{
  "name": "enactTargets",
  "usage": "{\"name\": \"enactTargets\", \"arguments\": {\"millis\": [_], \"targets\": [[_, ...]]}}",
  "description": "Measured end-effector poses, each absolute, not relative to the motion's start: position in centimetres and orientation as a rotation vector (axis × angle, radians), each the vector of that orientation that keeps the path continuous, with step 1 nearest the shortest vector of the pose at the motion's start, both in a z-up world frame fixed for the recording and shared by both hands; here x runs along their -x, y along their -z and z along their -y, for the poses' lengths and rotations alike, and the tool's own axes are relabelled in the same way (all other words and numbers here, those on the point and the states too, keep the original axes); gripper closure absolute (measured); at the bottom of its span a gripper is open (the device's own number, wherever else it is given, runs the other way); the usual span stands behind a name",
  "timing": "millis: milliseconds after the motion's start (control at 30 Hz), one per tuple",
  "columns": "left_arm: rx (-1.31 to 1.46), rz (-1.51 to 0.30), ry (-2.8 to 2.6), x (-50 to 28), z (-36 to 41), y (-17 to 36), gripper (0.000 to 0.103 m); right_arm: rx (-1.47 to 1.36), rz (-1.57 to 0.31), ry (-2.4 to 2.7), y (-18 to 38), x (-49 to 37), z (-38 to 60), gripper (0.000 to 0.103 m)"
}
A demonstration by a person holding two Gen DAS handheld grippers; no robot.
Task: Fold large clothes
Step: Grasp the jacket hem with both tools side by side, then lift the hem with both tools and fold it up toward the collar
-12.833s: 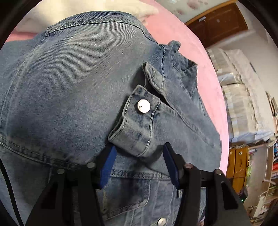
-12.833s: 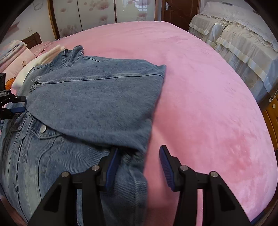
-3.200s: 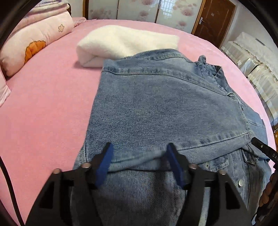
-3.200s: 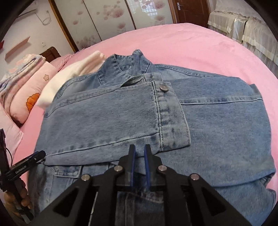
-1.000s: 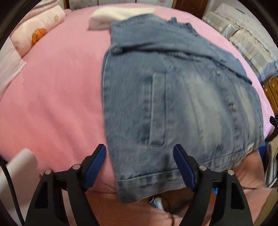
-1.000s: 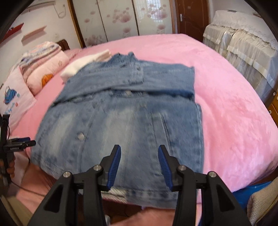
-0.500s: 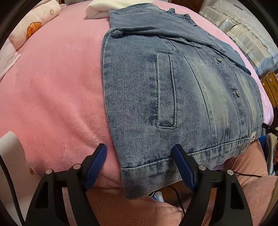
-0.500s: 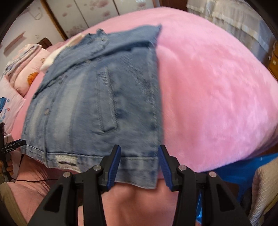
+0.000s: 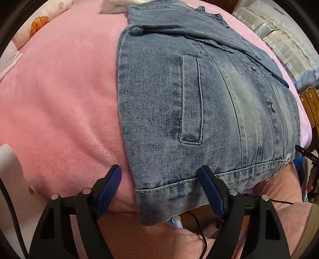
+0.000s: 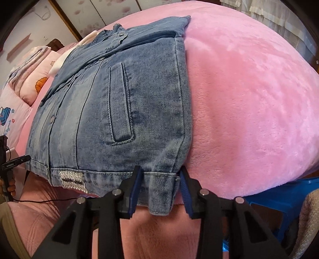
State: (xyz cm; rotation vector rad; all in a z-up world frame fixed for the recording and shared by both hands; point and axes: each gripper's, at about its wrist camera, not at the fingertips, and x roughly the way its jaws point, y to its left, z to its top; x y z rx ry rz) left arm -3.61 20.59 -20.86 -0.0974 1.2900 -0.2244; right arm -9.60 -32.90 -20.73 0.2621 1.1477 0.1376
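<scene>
A blue denim jacket lies front up on the pink bed, with its sleeves folded in across the chest. Its hem hangs over the bed's near edge. My left gripper straddles the left hem corner. Its jaws are opening, one pad over pink plush and the other over the hem band, neither pressing. In the right wrist view the jacket fills the left half. My right gripper is closing round the right hem corner, which lies between the pads and is not pinched.
A white folded blanket and pillows lie beyond the collar. The person's legs in pink fleece stand against the bed edge under the hem. A blue plastic stool stands low right, and a cream-covered bed far right.
Both grippers have come down to the hem at the bed's edge. The right one swung to the right corner and narrowed around it. The left jaws stand slightly wider. The jacket lies as before.
</scene>
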Motion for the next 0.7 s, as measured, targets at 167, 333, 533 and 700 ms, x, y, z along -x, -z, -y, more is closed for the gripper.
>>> {"name": "enactTargets", "arguments": {"millis": [167, 333, 533, 700], "targets": [[0.083, -1.32, 0.248, 2.6, -19.7, 21.8, 0.008, -0.315, -1.153, -0.14, 21.4, 9.5, 33.5, 0.062], [0.051, -1.315, 0.226, 1.9, -18.2, 22.3, 0.011, -0.285, -1.162, -0.136, 21.3, 9.2, 33.0, 0.064], [-0.015, -1.276, 0.24, 1.8, -16.0, 19.5, 0.087, -0.147, -1.162, -0.123, 19.9, 8.7, 30.8, 0.079], [0.335, -1.189, 0.379, 0.8, -18.0, 14.8, 0.094, -0.135, -1.105, -0.158, 16.5, 9.2, 30.7, 0.082]]}}
